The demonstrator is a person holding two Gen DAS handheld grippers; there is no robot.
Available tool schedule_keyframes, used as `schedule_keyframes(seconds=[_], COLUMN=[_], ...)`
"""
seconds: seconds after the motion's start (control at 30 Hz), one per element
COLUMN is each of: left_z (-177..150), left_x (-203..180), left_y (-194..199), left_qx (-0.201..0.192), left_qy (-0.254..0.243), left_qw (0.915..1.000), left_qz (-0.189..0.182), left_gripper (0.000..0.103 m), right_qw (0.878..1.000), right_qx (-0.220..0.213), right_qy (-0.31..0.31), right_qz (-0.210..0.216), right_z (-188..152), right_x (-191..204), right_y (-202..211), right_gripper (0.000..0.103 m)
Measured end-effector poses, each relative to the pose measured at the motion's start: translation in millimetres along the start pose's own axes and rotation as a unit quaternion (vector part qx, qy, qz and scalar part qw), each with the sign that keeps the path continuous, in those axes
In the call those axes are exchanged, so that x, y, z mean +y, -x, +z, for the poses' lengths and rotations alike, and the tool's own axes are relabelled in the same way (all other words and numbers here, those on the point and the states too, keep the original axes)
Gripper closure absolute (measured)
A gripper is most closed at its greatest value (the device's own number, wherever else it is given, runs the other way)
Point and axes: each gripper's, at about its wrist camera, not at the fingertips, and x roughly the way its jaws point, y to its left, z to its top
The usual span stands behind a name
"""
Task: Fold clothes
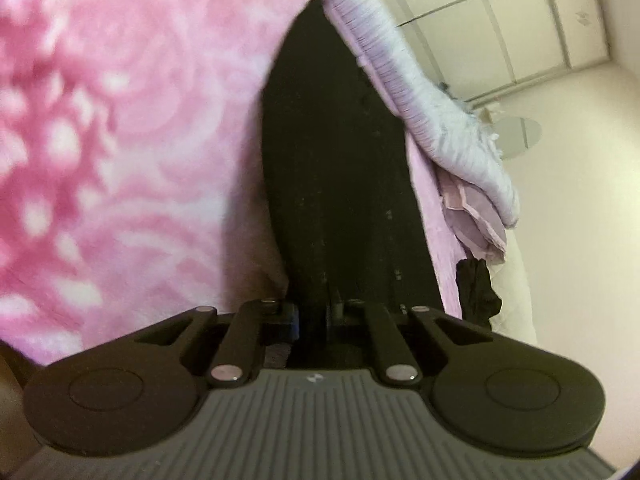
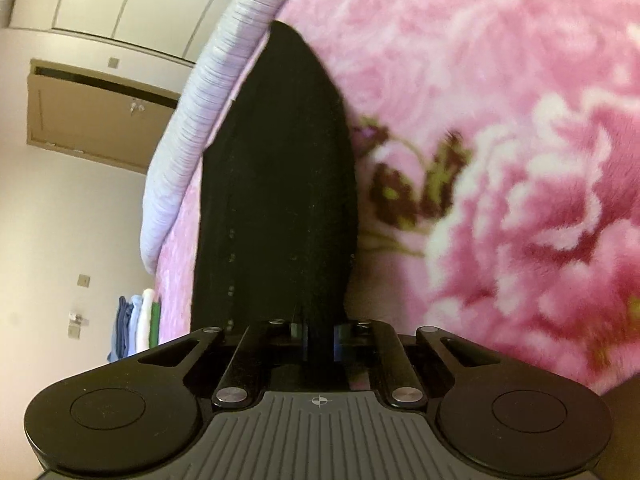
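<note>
Left wrist view: my left gripper [image 1: 314, 312] is closed on the near edge of a black garment [image 1: 336, 168], which lies stretched away from me over a pink floral blanket [image 1: 120, 128]. A pale ribbed hem [image 1: 404, 88] of bedding runs along the garment's far right side, with a white wall [image 1: 580, 200] beyond.

Right wrist view: my right gripper [image 2: 318, 340] is likewise clamped on the same dark cloth [image 2: 280, 184], the fabric pinched between its jaws (only a thin sliver of the fingers shows). The blanket [image 2: 500, 160] fills the right side, the ribbed hem [image 2: 192, 128] the left, and some folded clothes [image 2: 136, 324] stand by the far wall.

I judge both corners are now held, so the fold is about to start. To do it well, I should lift both hands evenly, keep the edge taut between them, carry it over to meet the far edge squarely, and lay it down without dragging the blanket's pile.
</note>
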Motion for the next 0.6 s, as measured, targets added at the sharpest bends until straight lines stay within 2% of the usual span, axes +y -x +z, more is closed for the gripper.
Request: schedule_keyframes(seconds=[0.1,0.23,0.5,0.6], left_z=[-5,-21,-79,-92], left_x=[-9,-9,12,12], left_y=[18,39,102,116], left_qx=[-0.015,-0.018,-0.006,-0.005], left_qy=[-0.012,-0.021,-0.005,0.0], left_qw=[0.9998,0.9996,0.9996,0.9995], left_qz=[-0.01,-0.004,-0.026,-0.031], left_gripper=[0.096,0.096,0.096,0.096], right_qw=[1.0,1.0,1.0,1.0], right_qx=[-0.013,-0.009,-0.004,-0.004], right_qy=[0.006,0.014,-0.004,-0.004], right_qz=[0.009,0.005,0.016,0.023], right_z=[-6,-27,-88,-104], right_x=[10,13,-2,-3], right_y=[14,26,74,92], right_gripper=[0.095,0.095,0.095,0.094])
